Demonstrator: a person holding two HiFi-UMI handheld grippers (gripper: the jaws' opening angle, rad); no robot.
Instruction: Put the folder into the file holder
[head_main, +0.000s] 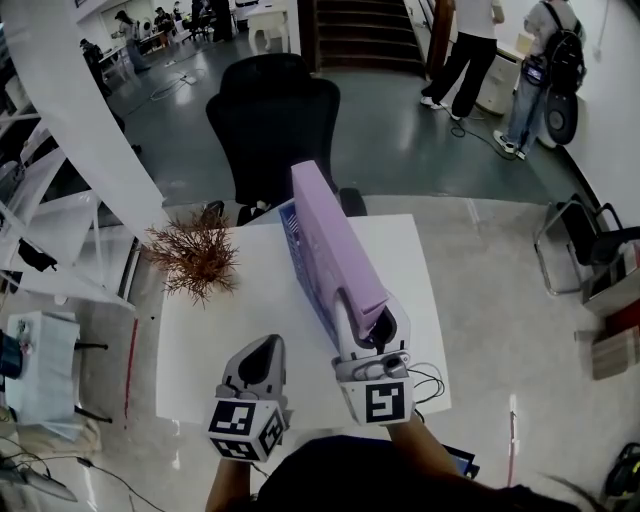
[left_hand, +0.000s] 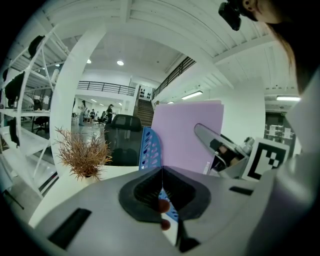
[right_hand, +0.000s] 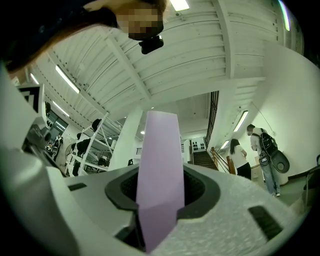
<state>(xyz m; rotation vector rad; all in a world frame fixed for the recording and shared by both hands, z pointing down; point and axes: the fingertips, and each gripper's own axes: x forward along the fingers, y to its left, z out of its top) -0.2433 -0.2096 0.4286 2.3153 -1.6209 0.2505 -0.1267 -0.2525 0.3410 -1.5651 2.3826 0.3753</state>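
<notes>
- Head view: right gripper (head_main: 362, 318) fingers clamped on purple folder (head_main: 325, 225), which stands on edge against the blue file holder (head_main: 291, 228) on the table (head_main: 215, 330) (inside or beside: unclear).
- Over table front, left gripper (head_main: 266, 350) fingers closed, empty.

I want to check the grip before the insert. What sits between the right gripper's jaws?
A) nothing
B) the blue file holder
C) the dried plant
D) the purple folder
D: in the right gripper view the purple folder stands clamped in the right gripper, its edge running up out of the jaws.
</notes>
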